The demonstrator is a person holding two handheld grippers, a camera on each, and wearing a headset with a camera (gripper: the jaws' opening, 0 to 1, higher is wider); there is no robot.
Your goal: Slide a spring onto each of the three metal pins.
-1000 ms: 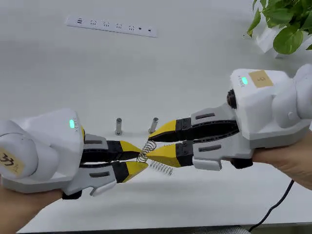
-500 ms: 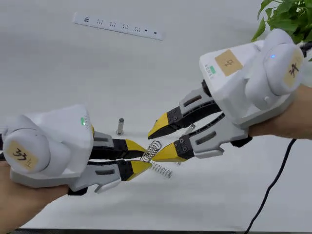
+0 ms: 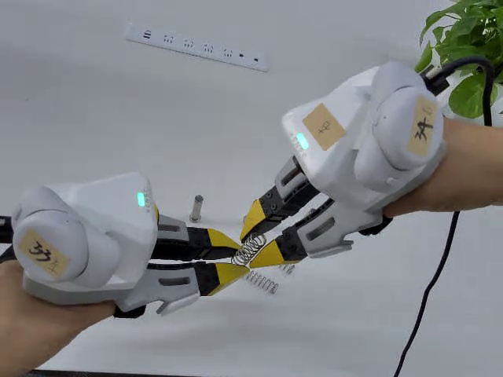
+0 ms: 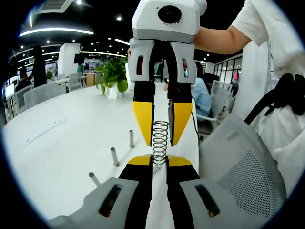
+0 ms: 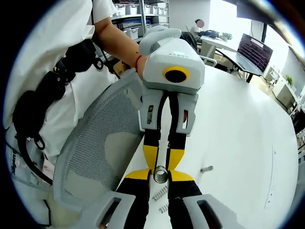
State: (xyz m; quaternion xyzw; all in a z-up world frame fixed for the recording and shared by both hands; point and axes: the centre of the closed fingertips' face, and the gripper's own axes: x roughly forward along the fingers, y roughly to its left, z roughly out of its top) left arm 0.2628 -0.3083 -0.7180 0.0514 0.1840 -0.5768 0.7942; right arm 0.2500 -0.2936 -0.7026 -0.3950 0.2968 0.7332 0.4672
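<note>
Small silver coil spring (image 3: 248, 250) bridges the two grippers tip to tip, its long axis in line with both jaw sets. Left gripper (image 3: 233, 259): jaws narrow, pinching the spring's near end. Right gripper (image 3: 263, 236): jaws a coil's width apart astride the far end; whether they grip, cannot tell. Three short grey metal pins (image 4: 131, 138) stand upright beyond the left jaw tips, off to their left. Spring likely needs upending first.

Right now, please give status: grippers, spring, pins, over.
Left gripper shut on spring. Right gripper straddles it, grip unclear. Three pins stand bare. Spare springs lie beneath.
</note>
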